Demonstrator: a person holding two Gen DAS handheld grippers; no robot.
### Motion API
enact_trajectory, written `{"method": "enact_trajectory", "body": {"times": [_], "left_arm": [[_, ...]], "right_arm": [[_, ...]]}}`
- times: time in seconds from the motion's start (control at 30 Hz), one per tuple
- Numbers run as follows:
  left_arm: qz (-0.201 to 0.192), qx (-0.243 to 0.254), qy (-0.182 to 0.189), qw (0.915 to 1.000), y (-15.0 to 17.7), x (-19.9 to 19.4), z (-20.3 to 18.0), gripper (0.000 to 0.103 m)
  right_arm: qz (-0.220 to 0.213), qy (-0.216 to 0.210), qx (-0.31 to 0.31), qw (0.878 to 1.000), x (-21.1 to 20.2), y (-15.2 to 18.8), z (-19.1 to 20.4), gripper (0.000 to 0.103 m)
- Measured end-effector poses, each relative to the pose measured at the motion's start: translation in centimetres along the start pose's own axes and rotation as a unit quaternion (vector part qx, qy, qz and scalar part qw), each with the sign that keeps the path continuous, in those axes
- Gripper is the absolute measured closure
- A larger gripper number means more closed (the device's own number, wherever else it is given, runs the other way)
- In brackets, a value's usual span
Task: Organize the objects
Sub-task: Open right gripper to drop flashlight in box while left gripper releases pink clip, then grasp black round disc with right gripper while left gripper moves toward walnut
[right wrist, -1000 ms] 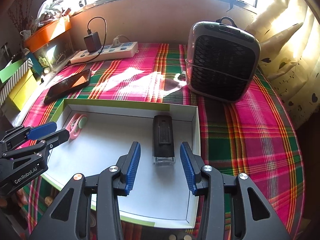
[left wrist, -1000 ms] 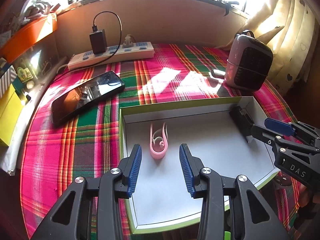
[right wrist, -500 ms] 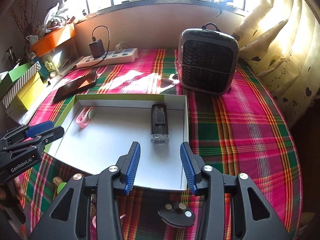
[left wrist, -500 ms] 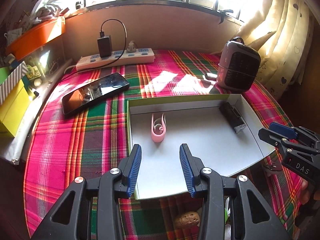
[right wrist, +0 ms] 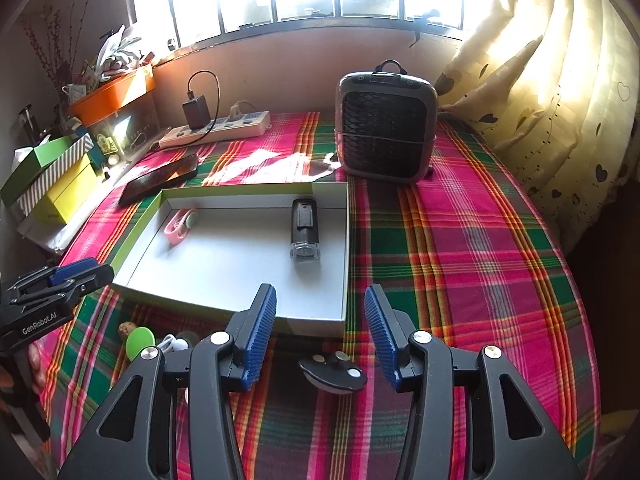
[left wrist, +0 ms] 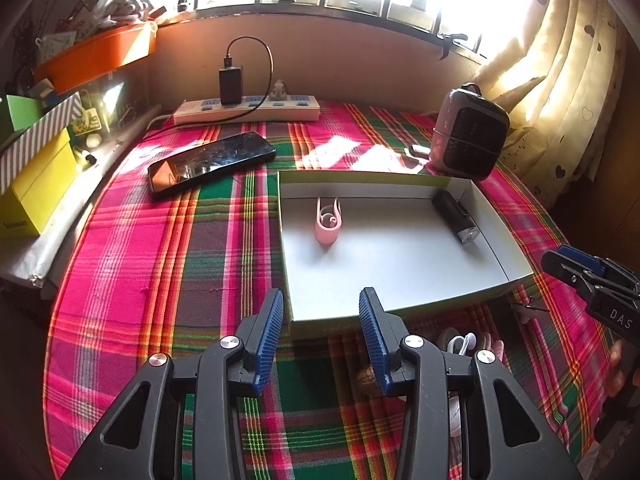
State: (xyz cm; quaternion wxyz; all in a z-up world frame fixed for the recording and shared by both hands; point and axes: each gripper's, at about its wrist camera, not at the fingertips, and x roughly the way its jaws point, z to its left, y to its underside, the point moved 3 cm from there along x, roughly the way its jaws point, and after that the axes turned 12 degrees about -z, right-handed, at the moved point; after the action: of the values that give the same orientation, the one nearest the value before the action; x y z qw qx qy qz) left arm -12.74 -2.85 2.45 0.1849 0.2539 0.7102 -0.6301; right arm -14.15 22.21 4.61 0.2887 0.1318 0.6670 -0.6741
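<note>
A shallow white tray with a green rim (left wrist: 516, 276) (right wrist: 344, 256) lies on the plaid tablecloth. In it lie a pink clip (left wrist: 328, 224) (right wrist: 178, 226) and a black flashlight (left wrist: 456, 216) (right wrist: 305, 232). My left gripper (left wrist: 320, 334) is open and empty, just short of the tray's near edge. My right gripper (right wrist: 320, 330) is open and empty, near the tray's near right corner, above a small black oval object (right wrist: 332, 372). Small loose items lie before the tray: a walnut (left wrist: 370, 380) (right wrist: 127, 328), a green disc (right wrist: 140, 342), a white cable (left wrist: 460, 344).
A black phone (left wrist: 212, 160) lies left of the tray. A power strip with a charger (left wrist: 248, 108) is at the back. A small heater (right wrist: 386, 124) stands at the back right. Yellow and green boxes (right wrist: 52, 176) stand at the left edge. A curtain (right wrist: 560, 92) hangs at the right.
Both grippers have pulled back from over the tray towards the table's near edge. The clip and flashlight stay in the tray. The small loose items before the tray have come into view.
</note>
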Motion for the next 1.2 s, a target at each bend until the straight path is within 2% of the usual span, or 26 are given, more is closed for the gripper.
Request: {"method": "enact_trajectory", "body": {"times": [0.33, 0.7, 1.2], "left_arm": [[0.016, -0.026, 0.004, 0.9995, 2.4, -0.5, 1.2, 0.064], [0.029, -0.033, 0.039, 0.9983, 3.8, -0.6, 0.8, 0.059], [0.042, -0.034, 0.063, 0.9966, 4.3, -0.1, -0.2, 0.058]], "right_arm": [[0.008, 0.002, 0.011, 1.0, -0.8, 2.3, -1.0, 0.055], [0.02, -0.031, 0.001, 0.999, -0.3, 3.9, -0.2, 0.054], [0.043, -0.019, -0.014, 0.999, 1.4, 5.0, -0.5, 0.052]]}}
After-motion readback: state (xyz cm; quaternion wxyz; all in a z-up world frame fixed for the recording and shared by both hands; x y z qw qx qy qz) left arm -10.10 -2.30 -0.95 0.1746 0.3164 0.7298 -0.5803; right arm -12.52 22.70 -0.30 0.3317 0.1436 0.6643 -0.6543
